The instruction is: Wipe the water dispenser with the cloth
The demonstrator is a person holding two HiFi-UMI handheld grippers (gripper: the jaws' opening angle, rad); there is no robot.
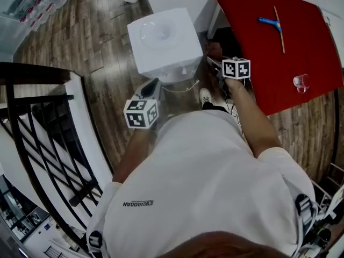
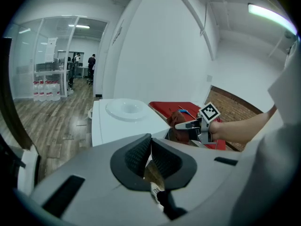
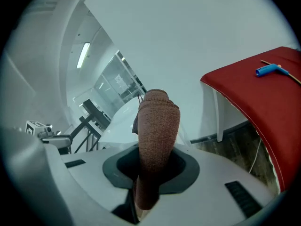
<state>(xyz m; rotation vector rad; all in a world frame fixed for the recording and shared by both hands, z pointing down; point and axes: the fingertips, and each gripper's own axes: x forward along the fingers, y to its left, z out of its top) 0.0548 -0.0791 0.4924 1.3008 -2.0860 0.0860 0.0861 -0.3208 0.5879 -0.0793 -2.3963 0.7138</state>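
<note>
The white water dispenser (image 1: 160, 41) stands on the wood floor, its top dished (image 2: 123, 111). A brown cloth (image 3: 159, 121) sticks up from my right gripper (image 3: 156, 166), which is shut on it. In the head view that gripper (image 1: 214, 59) is at the dispenser's right side, with the cloth (image 1: 214, 48) close to the side wall; touching or apart I cannot tell. My left gripper (image 2: 150, 147) is shut with nothing between its pads. It hovers in front of the dispenser (image 1: 149, 86), short of its front face. From the left gripper view, the right gripper (image 2: 189, 125) and cloth (image 2: 178, 117) show beside the dispenser.
A red table (image 1: 279, 47) stands right of the dispenser, carrying a blue-handled tool (image 1: 269, 23) and a clear cup (image 1: 301, 82). A black stair railing (image 1: 43, 122) runs along the left. A white cable (image 1: 180, 87) lies on the floor before the dispenser. The person's shoe (image 1: 205, 96) is nearby.
</note>
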